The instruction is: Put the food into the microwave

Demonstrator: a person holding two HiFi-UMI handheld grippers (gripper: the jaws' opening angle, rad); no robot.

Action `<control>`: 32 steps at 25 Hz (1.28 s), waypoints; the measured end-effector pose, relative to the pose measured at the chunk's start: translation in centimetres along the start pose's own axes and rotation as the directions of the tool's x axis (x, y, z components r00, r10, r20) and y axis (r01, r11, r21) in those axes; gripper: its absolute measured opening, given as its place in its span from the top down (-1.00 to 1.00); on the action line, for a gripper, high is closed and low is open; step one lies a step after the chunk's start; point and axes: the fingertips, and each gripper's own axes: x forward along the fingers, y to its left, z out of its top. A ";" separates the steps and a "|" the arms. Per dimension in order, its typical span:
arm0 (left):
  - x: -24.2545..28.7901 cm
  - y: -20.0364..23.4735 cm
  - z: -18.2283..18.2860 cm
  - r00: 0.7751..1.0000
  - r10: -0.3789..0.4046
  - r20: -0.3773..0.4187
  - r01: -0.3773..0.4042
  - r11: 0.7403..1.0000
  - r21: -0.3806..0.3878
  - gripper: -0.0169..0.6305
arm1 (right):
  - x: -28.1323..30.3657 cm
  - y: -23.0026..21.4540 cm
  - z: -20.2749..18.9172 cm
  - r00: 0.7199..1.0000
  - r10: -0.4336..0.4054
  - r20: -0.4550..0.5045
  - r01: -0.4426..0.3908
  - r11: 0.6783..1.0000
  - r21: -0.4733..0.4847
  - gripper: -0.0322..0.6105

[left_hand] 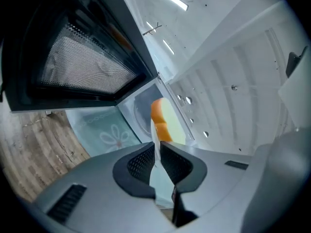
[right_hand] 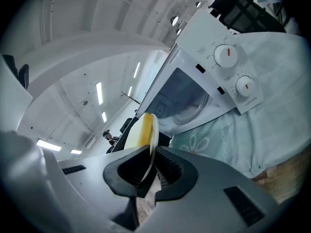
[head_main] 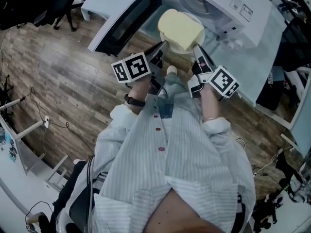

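Your left tongs (head_main: 162, 46) and right tongs (head_main: 197, 48) pinch the plate (head_main: 183, 50) (rim, 9 and 3 o'clock); food (head_main: 181, 27) on it, microwave (head_main: 218, 1) open.

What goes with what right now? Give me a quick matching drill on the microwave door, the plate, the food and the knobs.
Things:
1. microwave door
2. plate
3. food
4. knobs

States:
A. white with an orange mark
B. swung open
C. clamped at its rim by the left tool and the right tool
D. yellow, lying on the plate

Pairs: 1-B, 2-C, 3-D, 4-A
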 end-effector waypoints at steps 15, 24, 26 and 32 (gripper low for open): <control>7.2 0.6 2.4 0.999 0.025 -0.035 -0.026 0.999 -0.024 0.84 | 4.0 -3.2 5.7 0.999 -0.029 -0.028 0.029 1.000 -0.007 0.74; 8.9 1.2 2.9 0.995 0.025 -0.098 -0.027 0.999 -0.020 0.84 | 4.8 -4.3 6.3 0.998 -0.066 -0.016 0.066 0.997 0.026 0.74; 9.2 1.4 3.3 0.993 0.018 -0.115 -0.020 1.000 -0.016 0.84 | 5.1 -4.4 6.4 0.997 -0.076 -0.007 0.076 0.997 0.034 0.74; 10.6 2.0 3.8 0.987 0.004 -0.159 -0.005 1.000 -0.010 0.84 | 5.7 -5.2 6.7 0.993 -0.113 0.027 0.111 0.992 0.060 0.74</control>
